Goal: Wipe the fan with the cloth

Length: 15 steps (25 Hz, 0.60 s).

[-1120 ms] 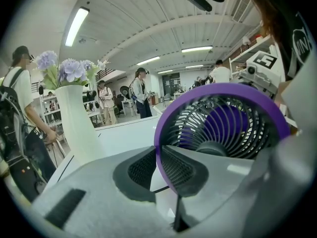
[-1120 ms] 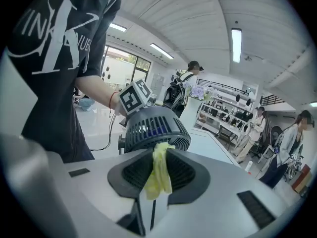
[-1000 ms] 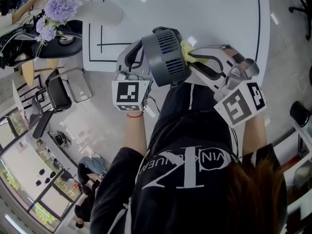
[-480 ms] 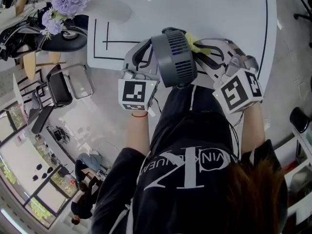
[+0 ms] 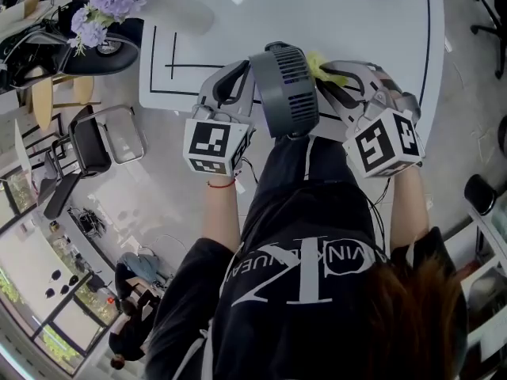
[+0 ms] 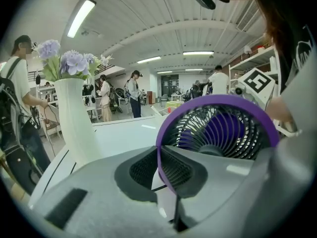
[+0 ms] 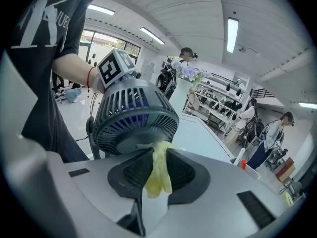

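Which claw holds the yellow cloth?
The right claw: the cloth is pinched in it. The left claw, whose jaws just closed further, clamps the purple-rimmed fan.

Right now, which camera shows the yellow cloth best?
Right gripper view: the crumpled yellow cloth hangs pinched between the right gripper's jaws, its top at the grey plastic fan's grille. Head view catches only a yellow scrap beside the fan; left gripper view shows none.

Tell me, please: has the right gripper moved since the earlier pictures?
Yes. Judged against the curved black line on the table, the right gripper, shut on the yellow cloth, has shifted left in the head view, closer to the fan.
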Motion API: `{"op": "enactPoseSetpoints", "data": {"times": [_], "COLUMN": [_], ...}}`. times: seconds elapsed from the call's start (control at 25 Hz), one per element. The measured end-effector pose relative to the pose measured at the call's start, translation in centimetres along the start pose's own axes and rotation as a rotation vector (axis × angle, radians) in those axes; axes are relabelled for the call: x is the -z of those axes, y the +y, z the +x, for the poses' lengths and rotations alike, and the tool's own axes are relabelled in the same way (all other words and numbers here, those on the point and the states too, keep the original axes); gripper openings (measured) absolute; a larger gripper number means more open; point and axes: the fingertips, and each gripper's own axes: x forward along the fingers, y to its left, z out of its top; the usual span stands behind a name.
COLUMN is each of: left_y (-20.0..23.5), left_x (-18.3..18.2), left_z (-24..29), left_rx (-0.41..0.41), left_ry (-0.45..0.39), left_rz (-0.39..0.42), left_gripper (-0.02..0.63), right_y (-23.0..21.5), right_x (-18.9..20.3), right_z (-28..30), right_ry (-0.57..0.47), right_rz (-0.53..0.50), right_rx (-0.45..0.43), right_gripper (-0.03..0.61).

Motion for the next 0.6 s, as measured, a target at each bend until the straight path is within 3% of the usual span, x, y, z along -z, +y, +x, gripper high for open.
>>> {"op": "enactPoseSetpoints", "data": {"times": [0.28,0.6], "left_y": [0.5,2.9], "left_x": [-1.4,-3.9], "left_z": [-1.5,-4.2], "left_rx": [-0.018,-0.071], "left_ry": [-0.017,-0.117], "left_rz": [-0.001,-0.02], "left_gripper": [0.012,0.011], "right_y": [-2.0,-4.8], "right_x": [-0.3,-3.6], "right_z": [-2.9,-4.6], "right_ry": [0.003,-0.051], "right_rz": [0.064,0.166], "right_rx": [0.11,0.25], "right_gripper": [0.083,0.083]}}
